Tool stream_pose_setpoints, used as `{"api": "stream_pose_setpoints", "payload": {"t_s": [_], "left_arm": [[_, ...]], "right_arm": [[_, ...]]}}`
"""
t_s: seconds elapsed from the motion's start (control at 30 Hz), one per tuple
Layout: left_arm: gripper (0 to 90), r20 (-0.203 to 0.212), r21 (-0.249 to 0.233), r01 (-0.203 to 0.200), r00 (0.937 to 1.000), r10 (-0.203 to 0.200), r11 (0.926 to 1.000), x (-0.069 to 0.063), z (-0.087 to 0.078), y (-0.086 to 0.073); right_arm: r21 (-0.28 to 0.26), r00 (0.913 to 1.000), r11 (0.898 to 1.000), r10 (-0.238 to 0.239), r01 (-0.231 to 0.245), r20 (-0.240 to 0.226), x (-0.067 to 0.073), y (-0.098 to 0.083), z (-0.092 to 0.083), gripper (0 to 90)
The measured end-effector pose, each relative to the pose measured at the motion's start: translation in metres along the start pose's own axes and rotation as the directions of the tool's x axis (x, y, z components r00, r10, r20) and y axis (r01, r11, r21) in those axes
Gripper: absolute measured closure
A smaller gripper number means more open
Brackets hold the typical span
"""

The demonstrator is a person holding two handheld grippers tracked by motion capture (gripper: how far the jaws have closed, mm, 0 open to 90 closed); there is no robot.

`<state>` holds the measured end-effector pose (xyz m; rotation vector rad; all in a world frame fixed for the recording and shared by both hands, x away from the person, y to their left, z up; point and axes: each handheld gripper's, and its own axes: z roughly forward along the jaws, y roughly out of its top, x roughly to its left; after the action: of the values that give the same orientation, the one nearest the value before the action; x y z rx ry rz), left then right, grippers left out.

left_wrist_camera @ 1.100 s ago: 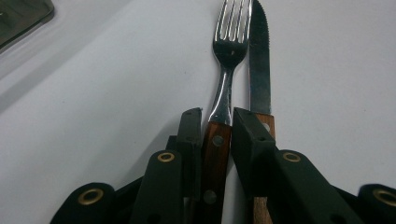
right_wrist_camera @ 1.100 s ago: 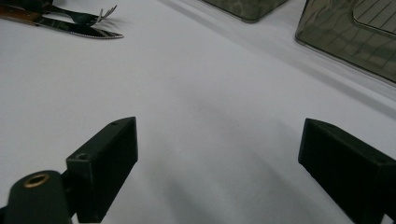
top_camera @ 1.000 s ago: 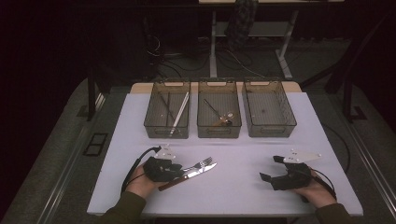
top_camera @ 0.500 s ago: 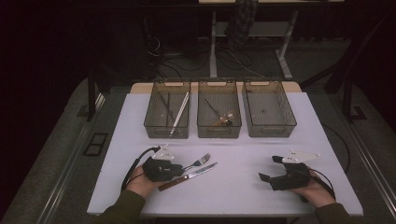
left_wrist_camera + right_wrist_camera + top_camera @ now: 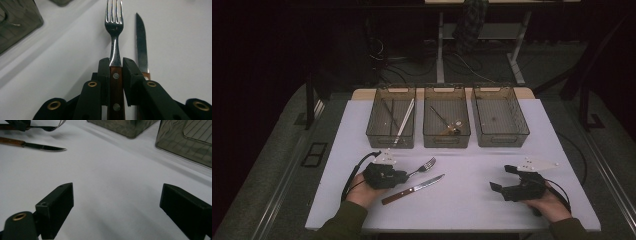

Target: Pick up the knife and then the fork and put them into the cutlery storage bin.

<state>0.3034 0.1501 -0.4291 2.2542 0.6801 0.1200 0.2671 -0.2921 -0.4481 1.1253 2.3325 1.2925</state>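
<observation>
Since the earlier frames my left tool (image 5: 404,175) has been closing its jaws on the wooden-handled steel fork (image 5: 427,164), which has parted from the wooden-handled steak knife (image 5: 413,189) it lay against; the knife rests alone on the white worktop (image 5: 472,200). From the high view, I see the fork angled toward the bins, tines forward, with the left hand (image 5: 362,190) behind it, and my right tool (image 5: 499,179) sitting near the right edge, well apart from the cutlery. Three smoky clear plastic bins stand in a row at the far side: the left bin (image 5: 377,131) holds what look like chopsticks or thin rods, the middle bin (image 5: 430,135) a slim utensil and some small bits I cannot identify, the right bin (image 5: 518,127) looks bare. In the left gripper view, the pads pinch the riveted handle just behind the metal neck, and the knife blade lies just beside. I judge the fork stiff, fairly light, slick on the steel, so the wood is the better hold. In the right gripper view, the jaws stand spread wide over bare worktop.
</observation>
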Motion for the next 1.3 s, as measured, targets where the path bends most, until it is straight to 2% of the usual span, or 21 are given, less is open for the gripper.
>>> {"api": "stream_pose_setpoints", "payload": {"t_s": [0.2,0.33,0.43,0.6,0.7,0.77,0.93,1.07,1.3], "left_arm": [[76.7,-0.006,-0.019,0.014,0.9999,-0.014,0.9997,-0.012,-0.001,0.012],[76.7,-0.004,-0.033,0.015,0.9999,-0.015,0.9993,-0.019,0.001,0.021],[76.7,0.002,-0.039,0.003,1.0000,-0.003,0.9992,-0.025,0.005,0.027],[76.7,0.007,-0.060,-0.013,0.9999,0.014,0.9981,-0.034,0.013,0.039],[76.7,0.016,-0.077,-0.016,0.9997,0.017,0.9969,-0.040,0.017,0.045],[76.7,0.023,-0.087,-0.016,0.9996,0.018,0.9961,-0.044,0.020,0.049],[76.7,0.031,-0.097,-0.024,0.9991,0.027,0.9950,-0.054,0.032,0.061],[76.7,0.017,-0.113,-0.040,0.9990,0.042,0.9927,-0.063,0.039,0.069],[76.6,0.012,-0.136,-0.055,0.9983,0.057,0.9892,-0.070,0.043,0.072]], "right_arm": [[0.003,0.9987,0.999,0.044,-0.044,-0.025,0.000,0.009,-0.003,11.3],[-0.007,0.9978,0.999,0.032,-0.032,-0.059,0.006,0.015,-0.004,11.4],[-0.008,0.9945,0.999,0.050,-0.051,-0.092,0.009,0.020,0.000,13.7],[0.006,0.9933,0.998,0.066,-0.066,-0.095,0.014,0.031,0.010,14.6],[-0.013,0.9898,0.995,0.095,-0.097,-0.106,0.014,0.038,0.015,15.7],[-0.033,0.9867,0.993,0.108,-0.113,-0.121,0.015,0.044,0.018,21.8],[-0.078,0.9737,0.984,0.146,-0.161,-0.175,0.021,0.057,0.029,27.0],[-0.087,0.9671,0.981,0.156,-0.176,-0.201,0.024,0.062,0.037,39.2],[-0.103,0.9500,0.967,0.205,-0.234,-0.236,0.020,0.063,0.044,56.7]]}}
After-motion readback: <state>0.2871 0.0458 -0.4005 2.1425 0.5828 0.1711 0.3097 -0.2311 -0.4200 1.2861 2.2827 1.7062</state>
